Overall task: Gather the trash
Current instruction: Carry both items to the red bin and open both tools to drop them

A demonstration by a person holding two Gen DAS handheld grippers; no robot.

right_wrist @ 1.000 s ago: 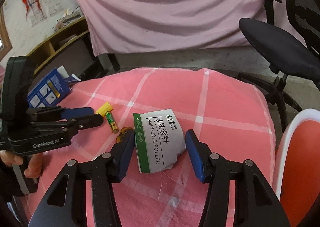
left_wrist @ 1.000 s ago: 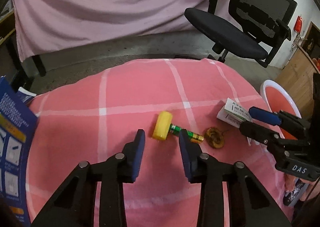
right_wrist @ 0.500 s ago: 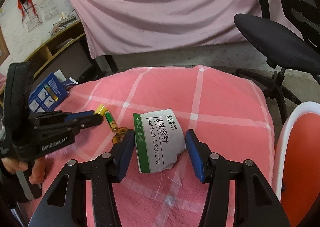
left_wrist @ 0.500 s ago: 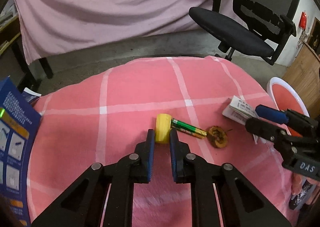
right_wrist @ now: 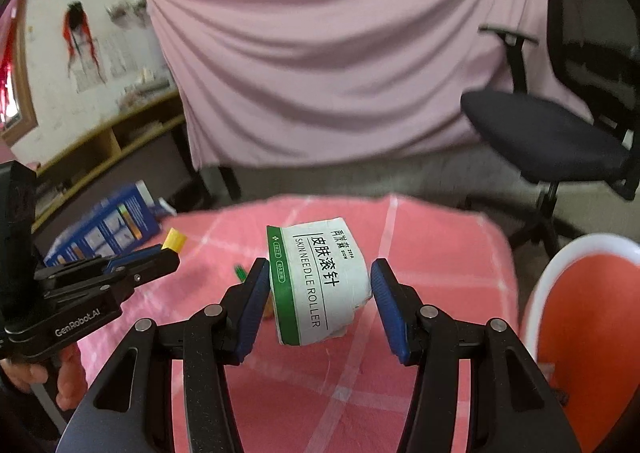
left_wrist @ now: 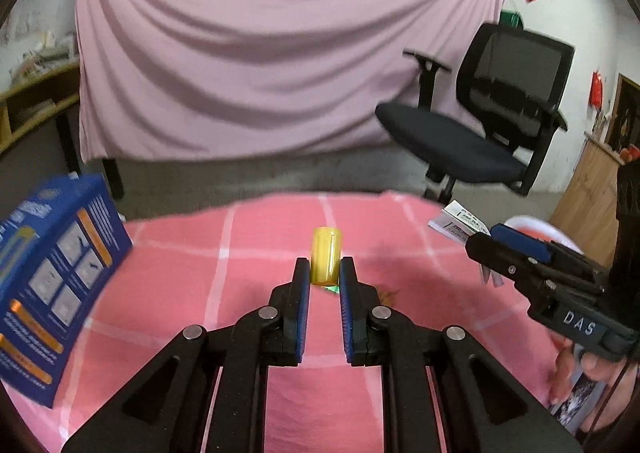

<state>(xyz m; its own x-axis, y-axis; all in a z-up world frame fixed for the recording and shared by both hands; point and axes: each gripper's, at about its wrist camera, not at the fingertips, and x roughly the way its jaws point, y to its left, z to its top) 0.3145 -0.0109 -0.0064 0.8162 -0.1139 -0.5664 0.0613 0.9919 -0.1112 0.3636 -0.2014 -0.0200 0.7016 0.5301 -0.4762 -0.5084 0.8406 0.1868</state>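
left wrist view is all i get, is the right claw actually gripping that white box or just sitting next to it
Observer: Gripping it. The right wrist view shows the right claw with a pad against each side of the white box, which looks lifted off the pink cloth.
Operator: what's printed on it
Observer: "SKIN NEEDLE ROLLER" in black, next to a green stripe.
Operator: where's the bin from that side
Observer: The bin, white rim and orange inside, stands past the table's right edge, close beside that claw.
Operator: is the battery stuck to my yellow cap
Observer: It seems not. The green battery lies on the cloth, apart from the yellow cap at the tip of the left claw.
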